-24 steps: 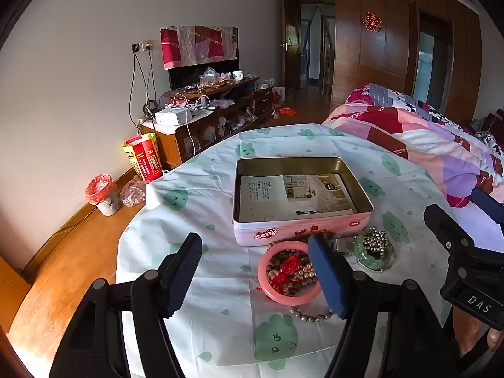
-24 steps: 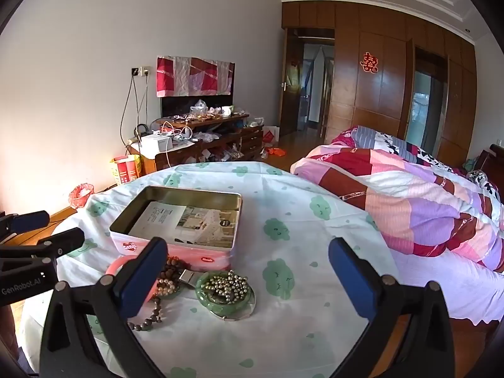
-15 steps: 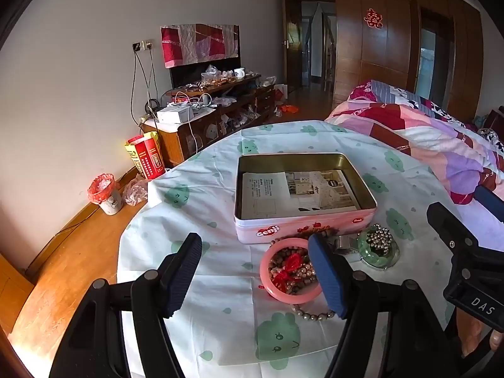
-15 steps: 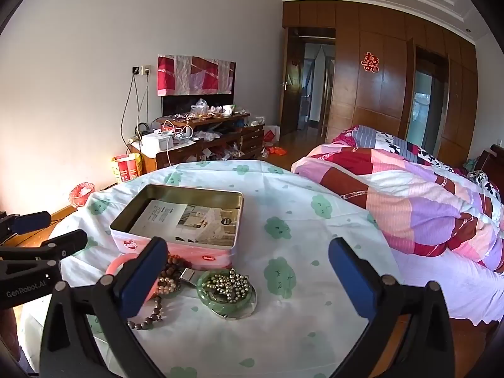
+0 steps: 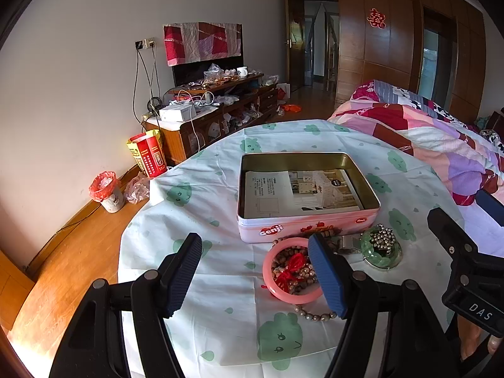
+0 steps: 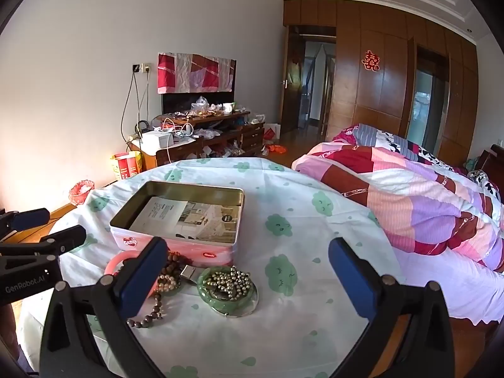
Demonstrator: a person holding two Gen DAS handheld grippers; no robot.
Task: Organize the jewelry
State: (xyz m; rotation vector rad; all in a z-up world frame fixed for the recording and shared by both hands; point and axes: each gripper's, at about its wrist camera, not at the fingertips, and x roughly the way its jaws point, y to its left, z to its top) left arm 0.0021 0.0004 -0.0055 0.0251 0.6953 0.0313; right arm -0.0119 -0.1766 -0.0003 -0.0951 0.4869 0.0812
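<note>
Bedding in pink, red and purple patchwork (image 6: pixel 419 195) fills the right side of the room, beside a round table under a white cloth with green cloud faces (image 6: pixel 302 220). Near the table's middle sits an open pink tin (image 5: pixel 307 225), its gold inside holding only a printed leaflet (image 5: pixel 296 190) lying flat on the bottom.

Both tools hang over the table's near edge with nothing between their blue pads. The right gripper (image 6: pixel 249 275) is spread very wide; the left gripper (image 5: pixel 255 272) is also spread apart, a little narrower, and its right pad partly covers the jewelry from its own camera.

All the jewelry lies on the cloth just in front of the tin, outside it. A pink bangle (image 5: pixel 291 271) rings a heap of brown wooden beads with a red knotted cord (image 5: pixel 294 264). To its right, a green bangle (image 6: pixel 225 293) holds a pile of silver ball chain (image 6: pixel 228 278). Between the two bangles lies a small metal clasp (image 6: pixel 188 272). A strand of brown beads (image 6: pixel 148 315) trails toward the table's edge.
</note>
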